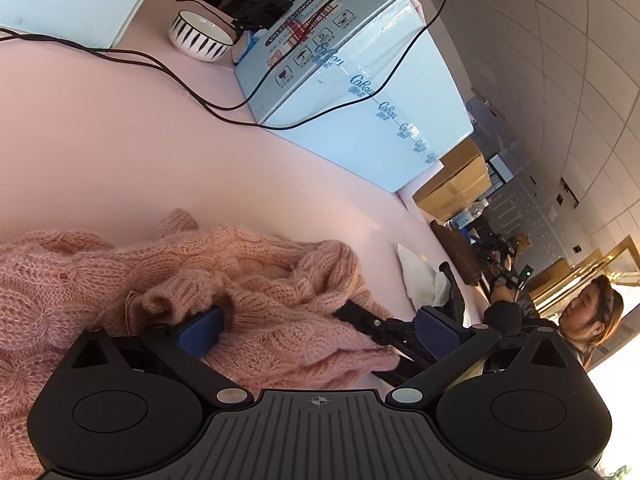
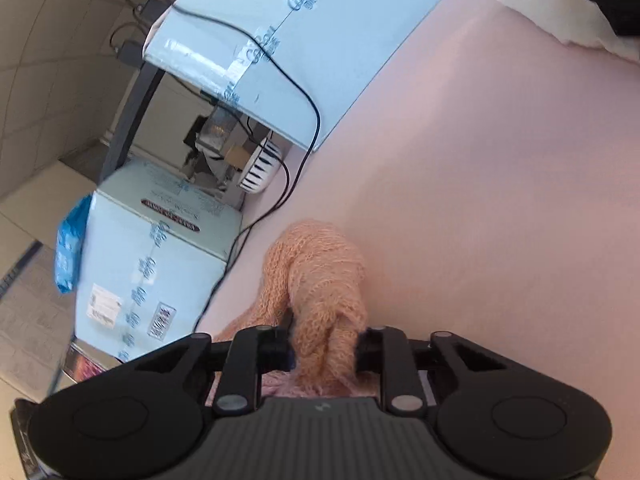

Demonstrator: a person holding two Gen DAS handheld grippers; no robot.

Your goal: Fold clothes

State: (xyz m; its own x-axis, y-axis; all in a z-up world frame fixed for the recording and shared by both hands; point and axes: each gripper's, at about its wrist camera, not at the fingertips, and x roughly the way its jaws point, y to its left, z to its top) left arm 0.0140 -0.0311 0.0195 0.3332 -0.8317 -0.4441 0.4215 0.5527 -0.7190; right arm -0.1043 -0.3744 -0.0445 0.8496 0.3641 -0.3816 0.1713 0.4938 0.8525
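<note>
A pink cable-knit sweater (image 1: 120, 280) lies bunched on the pink table (image 1: 140, 152). My left gripper (image 1: 320, 336) is open, its jaws wide apart, with sweater folds lying between them and over the left blue pad (image 1: 200, 334). My right gripper (image 2: 324, 348) is shut on a bunched part of the sweater (image 2: 324, 280), which hangs from the jaws over the table (image 2: 500, 200). The right gripper also shows in the left wrist view (image 1: 376, 326), dark, just past the sweater's right edge.
A light blue taped carton (image 1: 352, 92) stands at the table's far side, with black cables (image 1: 120, 56) across it and the table. A striped bowl (image 1: 200, 36) sits beside it. A white cloth (image 1: 416, 272) lies near the right edge. A person (image 1: 580, 320) sits beyond.
</note>
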